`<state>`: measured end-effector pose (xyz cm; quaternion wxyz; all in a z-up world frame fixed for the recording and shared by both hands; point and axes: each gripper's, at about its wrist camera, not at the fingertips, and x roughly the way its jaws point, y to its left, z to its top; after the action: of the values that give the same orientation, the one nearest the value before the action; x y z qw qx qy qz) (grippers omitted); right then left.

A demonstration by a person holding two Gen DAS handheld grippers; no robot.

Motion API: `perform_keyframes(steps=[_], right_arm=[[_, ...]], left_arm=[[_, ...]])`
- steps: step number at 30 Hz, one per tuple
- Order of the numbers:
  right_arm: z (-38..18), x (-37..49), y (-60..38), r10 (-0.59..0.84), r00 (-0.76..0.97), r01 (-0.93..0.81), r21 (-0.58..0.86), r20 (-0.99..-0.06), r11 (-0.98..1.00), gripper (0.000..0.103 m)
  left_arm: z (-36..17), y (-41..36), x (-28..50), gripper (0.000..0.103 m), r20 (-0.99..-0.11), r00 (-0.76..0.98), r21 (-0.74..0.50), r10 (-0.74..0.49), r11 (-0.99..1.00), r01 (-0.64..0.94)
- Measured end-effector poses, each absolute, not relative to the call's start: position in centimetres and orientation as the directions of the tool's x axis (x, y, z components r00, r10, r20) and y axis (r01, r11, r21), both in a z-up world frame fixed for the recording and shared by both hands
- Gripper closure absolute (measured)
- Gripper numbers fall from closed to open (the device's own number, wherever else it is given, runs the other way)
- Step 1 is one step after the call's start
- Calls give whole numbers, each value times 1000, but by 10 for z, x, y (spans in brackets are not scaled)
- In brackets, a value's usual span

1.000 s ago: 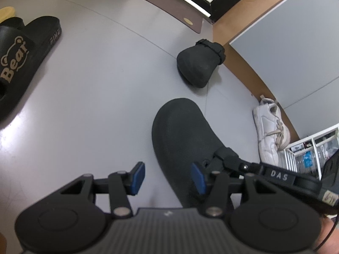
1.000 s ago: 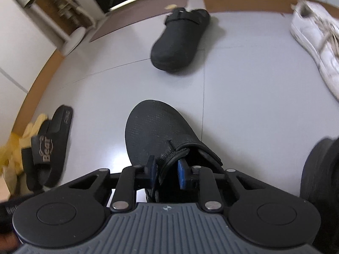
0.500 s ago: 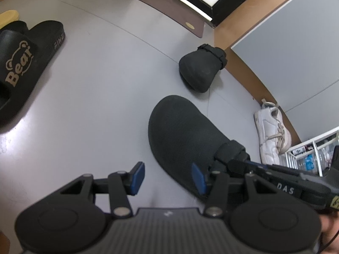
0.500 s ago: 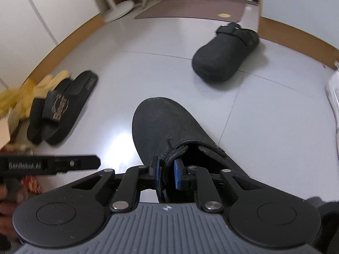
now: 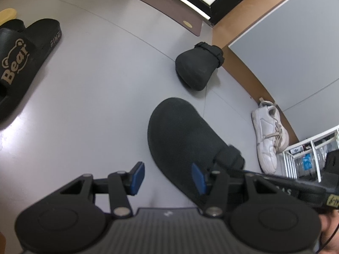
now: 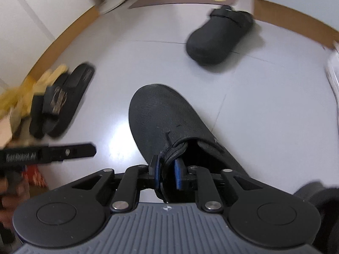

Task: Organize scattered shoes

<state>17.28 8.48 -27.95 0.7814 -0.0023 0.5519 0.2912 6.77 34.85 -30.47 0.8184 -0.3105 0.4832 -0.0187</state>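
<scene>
Right tongs (image 6: 166, 172): clamped on black clog (image 6: 167, 116) collar | left tongs (image 5: 167, 176): half-open, empty | carry level toward matching clog (image 6: 220, 40)

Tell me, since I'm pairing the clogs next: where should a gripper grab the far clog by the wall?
Probably the heel-side collar of the far clog, one finger inside the opening, one outside, coming from above at the strap end. Its domed toe looks too wide and smooth to pinch. The right gripper holds the near clog the same way.
</scene>
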Motion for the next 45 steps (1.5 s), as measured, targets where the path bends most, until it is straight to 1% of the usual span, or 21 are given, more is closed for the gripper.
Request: perform_keyframes(steps=[2, 3, 4, 6, 10, 17, 26, 28, 29, 31, 34, 36, 40, 45], right_arm=[[-285, 172, 78, 469, 228, -371, 368, -854, 852, 78], [-285, 172, 76, 476, 228, -352, 383, -850, 854, 74], [-286, 171, 73, 485, 230, -321, 405, -844, 856, 67], [-287, 165, 69, 486, 249, -268, 422, -838, 866, 59], [-289, 155, 63, 474, 268, -208, 430, -839, 879, 58], [-303, 142, 51, 428, 268, -147, 403, -863, 903, 58], [-316, 133, 35, 501, 257, 38, 527, -826, 849, 57], [-320, 134, 34, 510, 251, 77, 542, -823, 837, 49], [-323, 134, 34, 519, 251, 105, 556, -817, 825, 47], [-326, 135, 33, 528, 259, 143, 573, -809, 807, 35], [-332, 135, 23, 540, 293, 249, 608, -789, 754, 27], [-337, 135, 14, 532, 318, 345, 618, -785, 706, 27], [-344, 138, 11, 520, 325, 406, 613, -790, 678, 27], [-355, 140, 10, 554, 333, 487, 643, -763, 592, 27]], left_arm=[[-303, 349, 67, 51, -780, 532, -526, -330, 807, -270], [-303, 350, 66, 51, -780, 533, -525, -329, 807, -270], [-303, 350, 66, 51, -780, 532, -525, -329, 807, -271], [-303, 350, 66, 51, -781, 531, -524, -327, 807, -273], [-303, 357, 65, 51, -781, 526, -525, -336, 810, -262], [-301, 359, 64, 51, -780, 527, -526, -337, 810, -260], [-301, 363, 66, 51, -780, 530, -525, -333, 809, -265], [-301, 363, 66, 51, -780, 530, -525, -333, 809, -264], [-301, 363, 66, 51, -780, 530, -525, -333, 809, -264], [-301, 362, 65, 51, -779, 532, -526, -332, 808, -266], [-301, 360, 63, 51, -779, 534, -527, -329, 806, -271], [-301, 359, 63, 51, -779, 534, -527, -329, 805, -273], [-300, 352, 55, 49, -781, 538, -525, -317, 799, -292], [-300, 353, 56, 49, -782, 537, -524, -315, 800, -294]])
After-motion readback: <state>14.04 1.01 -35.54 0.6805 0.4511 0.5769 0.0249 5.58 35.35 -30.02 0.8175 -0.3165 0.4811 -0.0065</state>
